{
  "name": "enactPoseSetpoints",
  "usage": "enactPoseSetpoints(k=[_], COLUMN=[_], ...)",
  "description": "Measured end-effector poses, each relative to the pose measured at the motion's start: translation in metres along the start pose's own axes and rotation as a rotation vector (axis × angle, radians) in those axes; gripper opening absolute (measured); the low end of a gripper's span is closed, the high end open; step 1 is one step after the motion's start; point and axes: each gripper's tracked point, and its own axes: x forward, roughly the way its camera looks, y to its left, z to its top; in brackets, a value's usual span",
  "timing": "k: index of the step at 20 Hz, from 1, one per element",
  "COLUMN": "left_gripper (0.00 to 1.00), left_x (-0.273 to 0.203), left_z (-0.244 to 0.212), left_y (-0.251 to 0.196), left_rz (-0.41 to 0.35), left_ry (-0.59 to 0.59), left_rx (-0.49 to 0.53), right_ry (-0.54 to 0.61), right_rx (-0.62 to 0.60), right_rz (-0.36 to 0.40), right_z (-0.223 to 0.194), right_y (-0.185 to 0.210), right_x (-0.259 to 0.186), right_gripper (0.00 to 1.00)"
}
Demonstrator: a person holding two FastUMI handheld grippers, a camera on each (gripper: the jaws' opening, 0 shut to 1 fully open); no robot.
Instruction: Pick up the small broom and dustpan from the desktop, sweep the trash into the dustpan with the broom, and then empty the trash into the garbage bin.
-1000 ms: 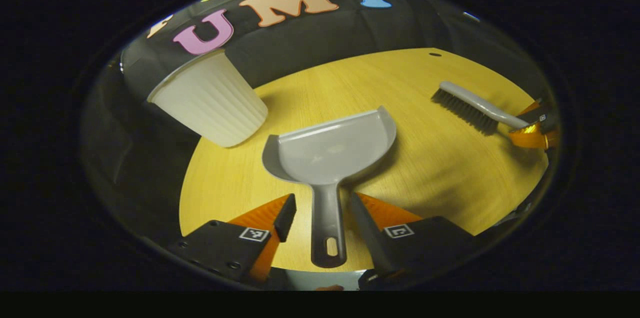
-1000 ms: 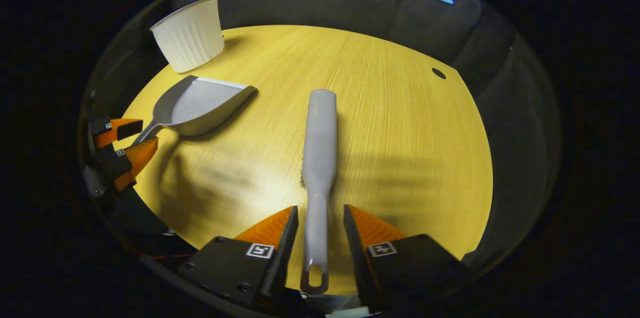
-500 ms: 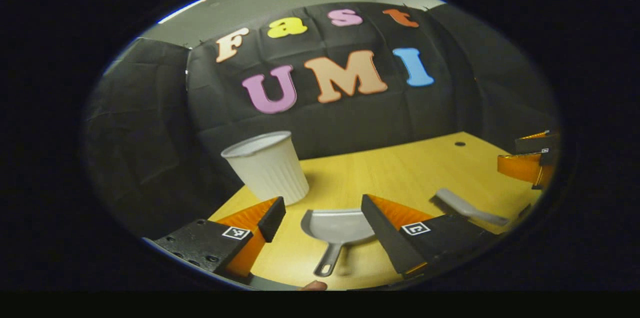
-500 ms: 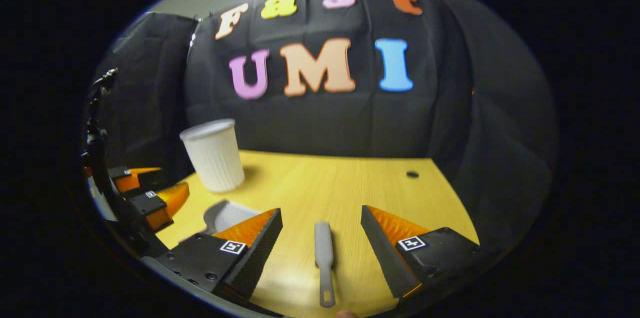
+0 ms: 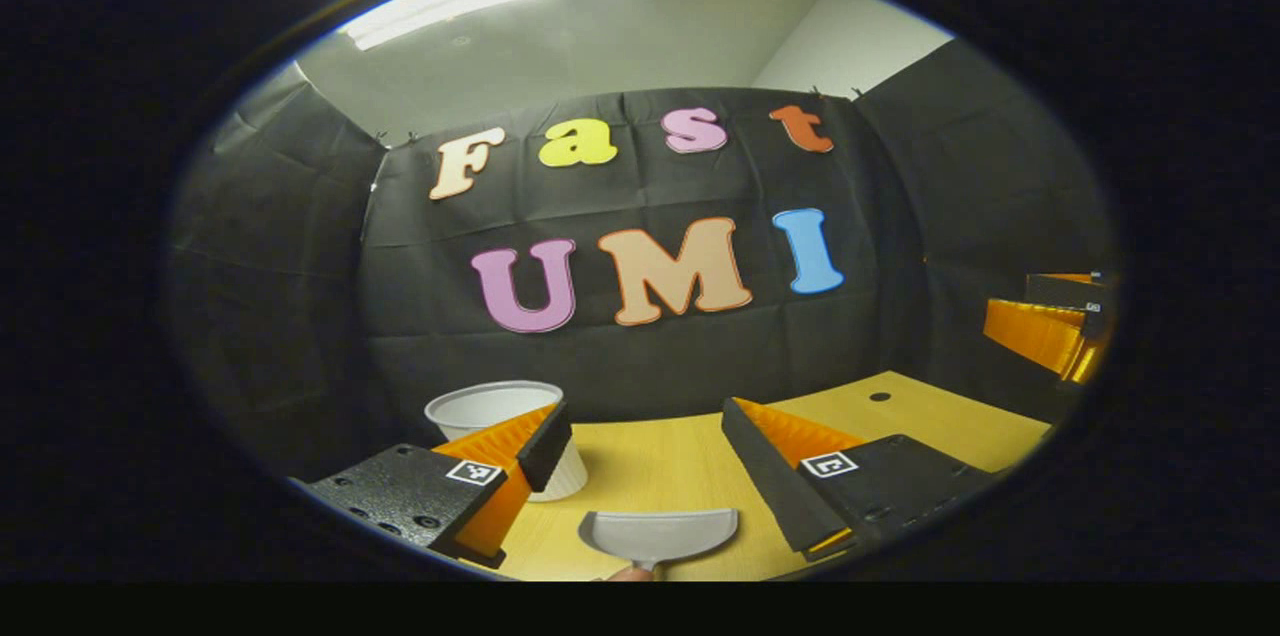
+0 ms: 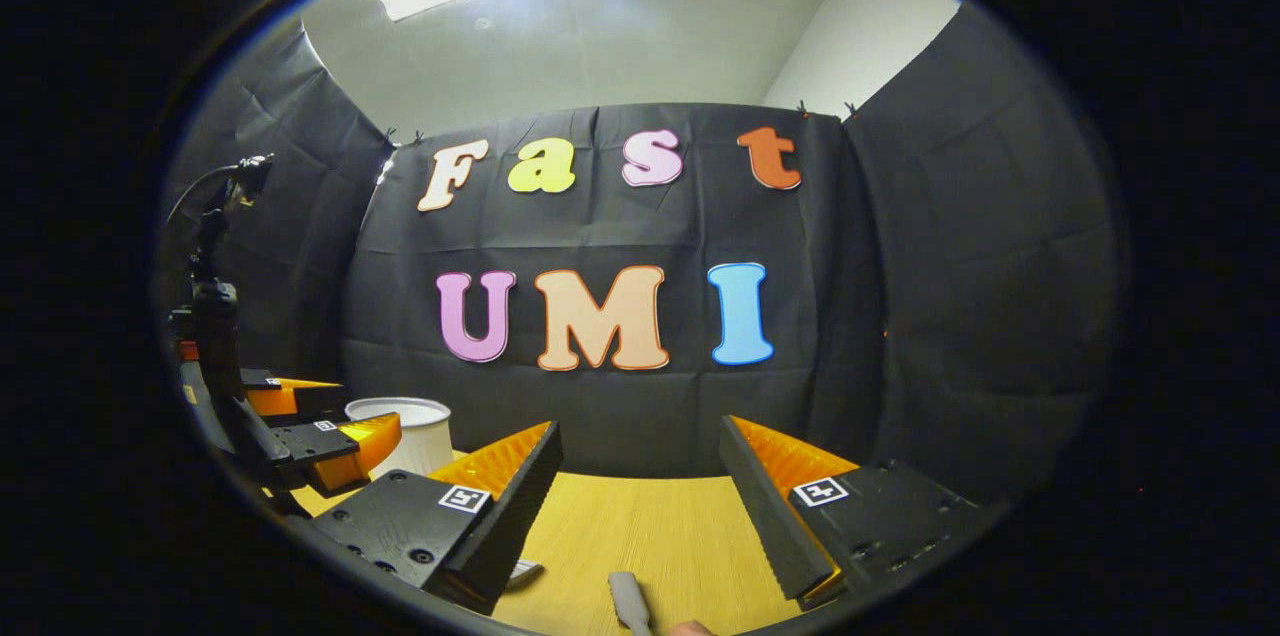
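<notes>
Dustpan (image 5: 658, 532) and broom (image 6: 630, 599) lie loose on the desk (image 5: 660, 461), bin (image 5: 497, 408) behind. Left gripper (image 5: 640, 436) and right gripper (image 6: 640, 496) both gape, holding nothing. Risk: both raised and level, descending blind may miss the thin handles.

Both grippers, left (image 5: 645, 441) and right (image 6: 640, 466), raised, seemingly level, jaws spread wide, empty.
</notes>
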Motion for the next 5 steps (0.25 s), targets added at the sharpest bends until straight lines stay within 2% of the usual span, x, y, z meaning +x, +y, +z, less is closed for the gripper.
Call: enactPoseSetpoints(k=[5], left_gripper=[0.92], left_x=[-0.001], left_z=[0.017], left_y=[0.001], left_rz=[-0.048], left_ry=[-0.051], left_rx=[0.014], right_ry=[-0.016], right_rx=[-0.012], right_rz=[-0.027], right_z=[0.005], right_y=[0.014], right_x=[0.006], right_gripper=[0.93])
